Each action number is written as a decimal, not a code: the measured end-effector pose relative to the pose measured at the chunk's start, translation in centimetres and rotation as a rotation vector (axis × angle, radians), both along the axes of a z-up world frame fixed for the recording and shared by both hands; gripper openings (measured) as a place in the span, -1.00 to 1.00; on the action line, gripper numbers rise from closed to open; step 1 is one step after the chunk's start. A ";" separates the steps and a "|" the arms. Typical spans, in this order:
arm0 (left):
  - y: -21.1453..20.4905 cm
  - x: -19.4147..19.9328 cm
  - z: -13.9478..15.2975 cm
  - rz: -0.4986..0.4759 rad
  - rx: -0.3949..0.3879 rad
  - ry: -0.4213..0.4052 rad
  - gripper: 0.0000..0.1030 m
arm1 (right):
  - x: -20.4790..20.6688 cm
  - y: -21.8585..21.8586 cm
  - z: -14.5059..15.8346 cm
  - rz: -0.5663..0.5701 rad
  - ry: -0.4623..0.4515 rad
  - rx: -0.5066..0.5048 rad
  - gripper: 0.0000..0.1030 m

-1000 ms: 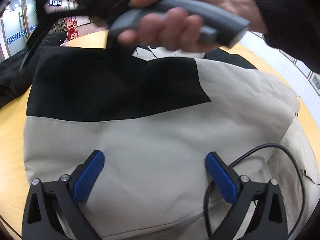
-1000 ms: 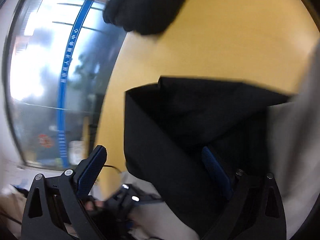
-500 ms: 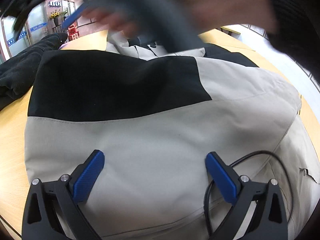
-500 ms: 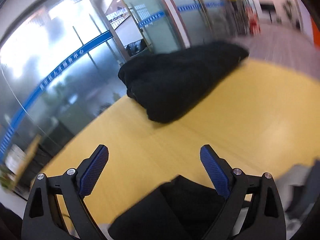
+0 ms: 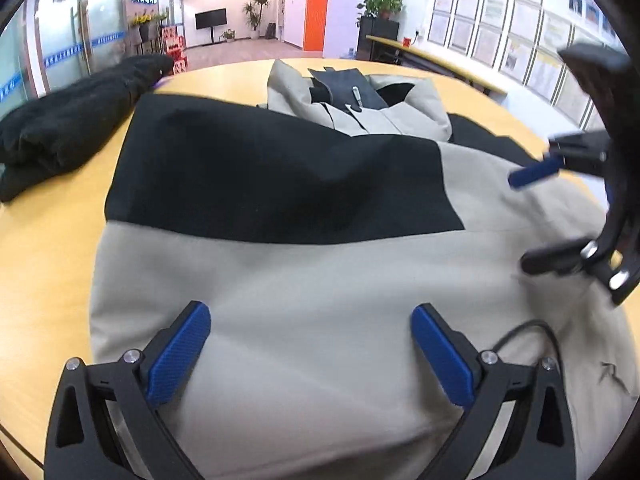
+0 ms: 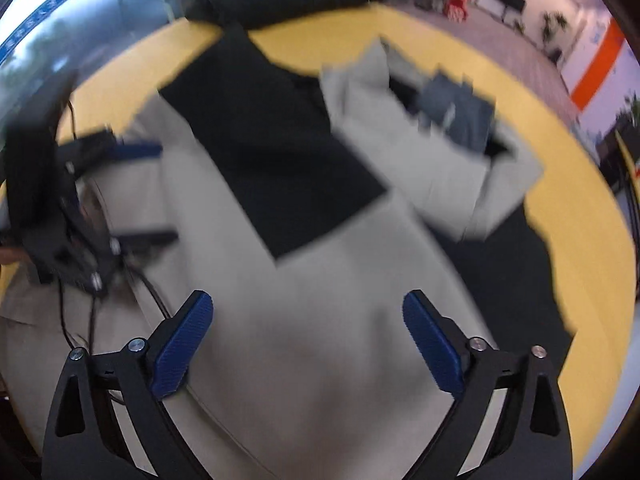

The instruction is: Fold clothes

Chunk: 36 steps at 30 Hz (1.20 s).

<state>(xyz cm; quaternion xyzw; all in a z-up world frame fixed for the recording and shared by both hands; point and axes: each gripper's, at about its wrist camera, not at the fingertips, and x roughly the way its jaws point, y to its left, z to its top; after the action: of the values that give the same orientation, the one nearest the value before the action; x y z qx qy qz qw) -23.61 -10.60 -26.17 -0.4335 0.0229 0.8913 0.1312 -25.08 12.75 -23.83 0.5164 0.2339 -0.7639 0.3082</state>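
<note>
Both grippers' fingers hang released over the beige-and-black jacket point(image 5: 304, 280): left gripper point(image 5: 310, 352); right gripper point(image 6: 307, 344).

Yellow table point(image 5: 44, 240): beige/blk jacket point(image 5: 320, 300), blk garment point(image 5: 68, 120).

Background's a bright office lobby: round yellow wooden table point(image 5: 44, 240), a black wall-mounted TV screen point(image 5: 210, 20), a few leafy green potted plants point(image 5: 258, 8), an orange wall panel point(image 5: 316, 0), rows of framed white papers point(image 5: 520, 20) and frosted glass partitions with a blue stripe point(image 5: 72, 48).
</note>
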 end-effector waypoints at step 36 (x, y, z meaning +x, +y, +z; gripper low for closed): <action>-0.4 0.0 -0.6 0.024 -0.055 -0.007 1.00 | 0.8 20.1 1.0 -0.568 0.030 -0.258 0.61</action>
<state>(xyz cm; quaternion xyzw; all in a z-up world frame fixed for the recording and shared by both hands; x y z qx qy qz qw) -23.58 -10.96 -26.73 -0.4403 0.0419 0.8902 0.1087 -24.28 32.88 -22.81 0.5064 -0.0140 -0.8505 0.1417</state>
